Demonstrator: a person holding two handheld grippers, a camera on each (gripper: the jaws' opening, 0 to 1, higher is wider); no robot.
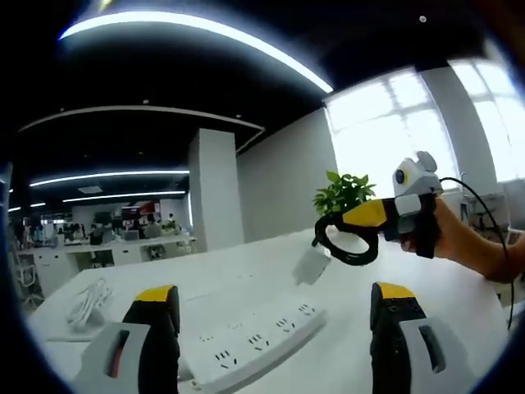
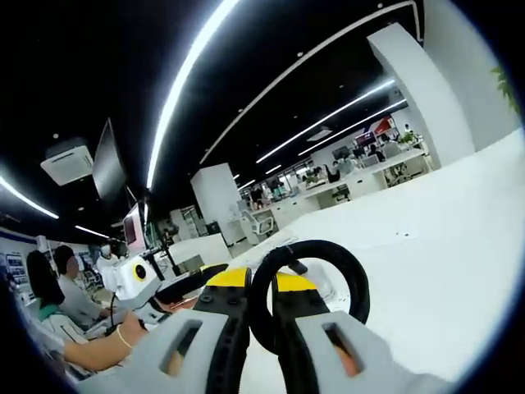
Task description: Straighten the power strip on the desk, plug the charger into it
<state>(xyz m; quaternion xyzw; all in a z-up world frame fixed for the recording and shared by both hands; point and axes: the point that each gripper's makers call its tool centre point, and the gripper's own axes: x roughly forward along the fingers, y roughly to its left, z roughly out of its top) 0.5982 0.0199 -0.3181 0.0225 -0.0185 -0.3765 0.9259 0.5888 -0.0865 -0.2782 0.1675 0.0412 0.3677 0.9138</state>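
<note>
Here, power strip (image 1: 250, 341) lying diagonal.

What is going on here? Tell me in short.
A person is working at a white desk with a gripper in each hand. The right gripper has its jaws shut on a looped black cable, and a white charger hangs from the cable above the desk. The left gripper is open, its jaws on either side of the white power strip that lies on the desk. The charger is not yet plugged in.
</note>
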